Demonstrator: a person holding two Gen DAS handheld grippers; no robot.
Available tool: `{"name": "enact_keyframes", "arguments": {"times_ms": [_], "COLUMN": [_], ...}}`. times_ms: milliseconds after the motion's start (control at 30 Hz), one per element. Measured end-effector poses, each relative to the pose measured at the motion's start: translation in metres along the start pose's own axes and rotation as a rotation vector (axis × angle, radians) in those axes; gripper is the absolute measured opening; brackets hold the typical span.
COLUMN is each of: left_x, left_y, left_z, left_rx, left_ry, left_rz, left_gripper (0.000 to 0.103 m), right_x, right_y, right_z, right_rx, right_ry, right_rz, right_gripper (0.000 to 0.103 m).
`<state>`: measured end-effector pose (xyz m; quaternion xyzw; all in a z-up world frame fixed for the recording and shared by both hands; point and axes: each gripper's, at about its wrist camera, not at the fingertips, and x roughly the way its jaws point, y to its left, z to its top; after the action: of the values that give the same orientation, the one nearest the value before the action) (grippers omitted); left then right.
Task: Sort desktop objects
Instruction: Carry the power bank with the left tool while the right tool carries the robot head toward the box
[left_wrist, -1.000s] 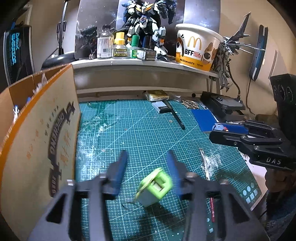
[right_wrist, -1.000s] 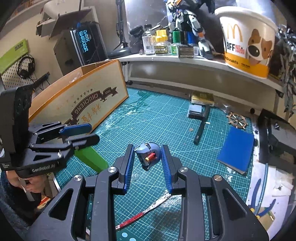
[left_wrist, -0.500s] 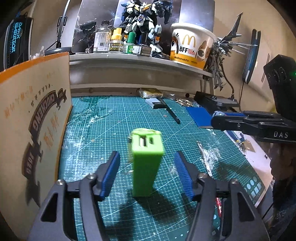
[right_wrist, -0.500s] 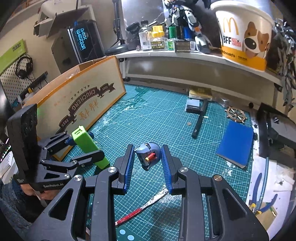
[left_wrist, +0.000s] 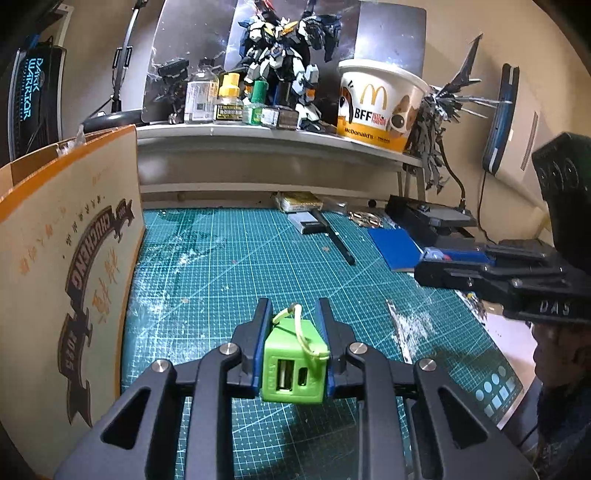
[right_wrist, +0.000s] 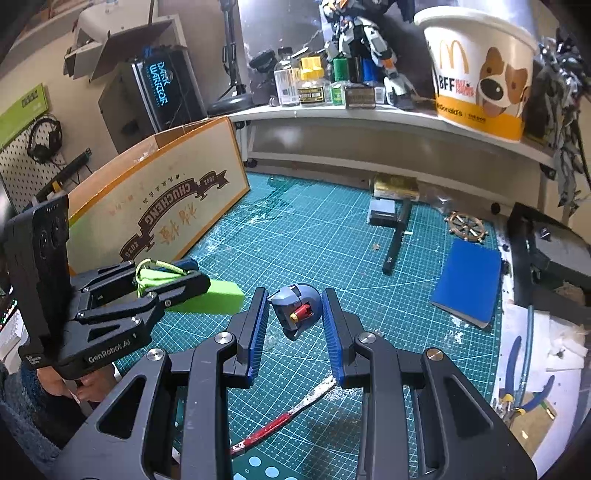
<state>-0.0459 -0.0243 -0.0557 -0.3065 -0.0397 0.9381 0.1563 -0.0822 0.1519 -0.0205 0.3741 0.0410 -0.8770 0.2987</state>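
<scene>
A bright green power bank (left_wrist: 291, 365) with a yellow loop sits between my left gripper's (left_wrist: 293, 310) blue pads, port end toward the camera. The jaws are closing and both pads press its sides. In the right wrist view the same power bank (right_wrist: 218, 297) juts out of the left gripper (right_wrist: 184, 273), lifted off the green cutting mat (right_wrist: 314, 229). My right gripper (right_wrist: 293, 295) is shut on a small blue-grey robot head (right_wrist: 295, 310) with a red and yellow part, held just above the mat. The right gripper (left_wrist: 424, 266) also shows at the right edge of the left wrist view.
A tall cardboard box (right_wrist: 159, 206) stands along the mat's left side. A black pen (right_wrist: 397, 240), a blue notebook (right_wrist: 467, 282), a brass ship's wheel (right_wrist: 467, 225) and a red-handled blade (right_wrist: 280, 421) lie on the mat. Behind is a shelf (right_wrist: 369, 114) with bottles, a model and a paper bucket (right_wrist: 476, 70).
The left jaws have closed in on the green power bank, which stood upright between them half a second ago and now points its port end at the camera. The right gripper keeps the robot head.
</scene>
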Motion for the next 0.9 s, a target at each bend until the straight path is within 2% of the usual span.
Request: {"name": "enact_keyframes", "arguments": {"times_ms": [367,900], "left_x": [-0.025,-0.077], "left_y": [-0.008,-0.023], "left_z": [0.019,0.054], "left_rx": [0.014,0.049], "left_ry": [-0.074,-0.211], "left_rz": [-0.020,-0.022], "left_gripper": [0.023,0.023], "right_x": [-0.021,-0.076], "right_y": [0.014,0.034], "right_z": [0.005,0.018], "right_rx": [-0.004,-0.008], "right_ry": [-0.046,-0.179], "right_rz": [-0.012,-0.062], "right_gripper": [0.027,0.027]}}
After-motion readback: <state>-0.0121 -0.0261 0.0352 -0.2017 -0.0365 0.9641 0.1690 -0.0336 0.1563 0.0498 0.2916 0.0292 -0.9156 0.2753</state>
